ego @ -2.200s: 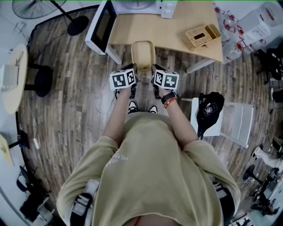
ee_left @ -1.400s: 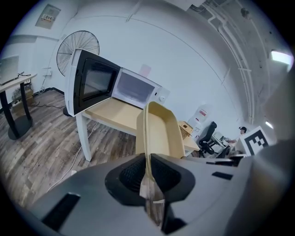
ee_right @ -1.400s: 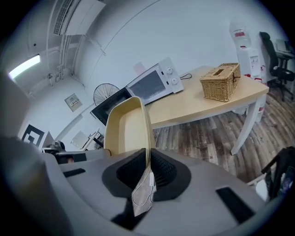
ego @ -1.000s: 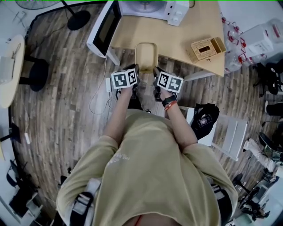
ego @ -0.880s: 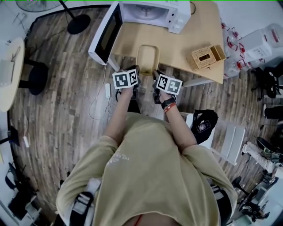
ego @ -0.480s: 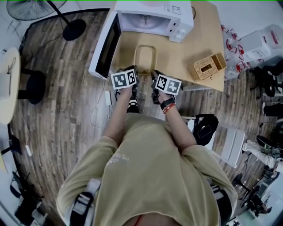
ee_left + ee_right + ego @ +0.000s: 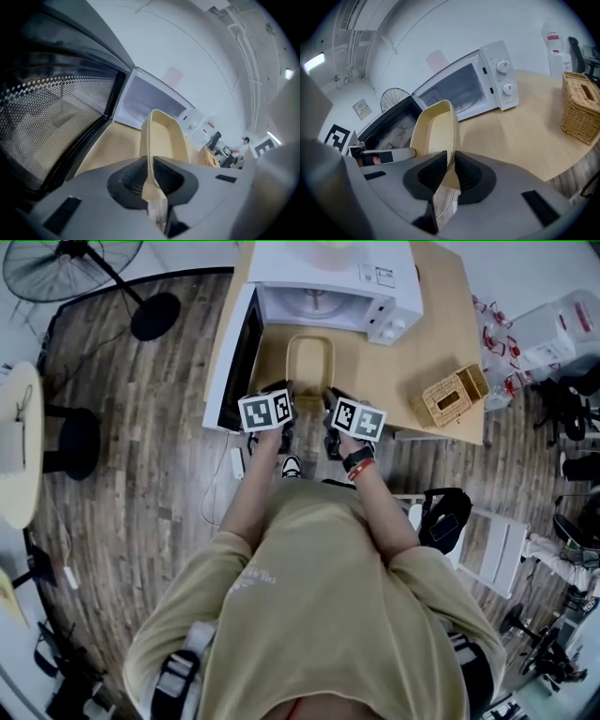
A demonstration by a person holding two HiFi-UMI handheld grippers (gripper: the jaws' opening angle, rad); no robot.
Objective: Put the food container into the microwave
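A beige food container point(image 7: 309, 365) hangs over the wooden table point(image 7: 427, 343), just in front of the white microwave point(image 7: 328, 287), whose door point(image 7: 234, 357) swings open to the left. My left gripper point(image 7: 284, 392) is shut on the container's left rim point(image 7: 151, 140). My right gripper point(image 7: 330, 396) pinches the right rim point(image 7: 451, 136); its jaws have just been easing open slightly, with the rim still between the pads. The left gripper view shows the microwave cavity point(image 7: 150, 101) straight ahead and the mesh door point(image 7: 51, 117) close on the left. The container looks empty.
A wicker box point(image 7: 455, 395) sits on the table's right side, also the wicker box point(image 7: 581, 110) in the right gripper view. A fan point(image 7: 70, 254) stands at the far left, a stool point(image 7: 70, 442) beside a round table point(image 7: 19, 442), a white chair point(image 7: 492, 535) with a black bag point(image 7: 441, 521).
The person has stepped up to the table, carrying the container forward in both grippers. It went from beyond the table's edge to above the table, close to the open microwave.
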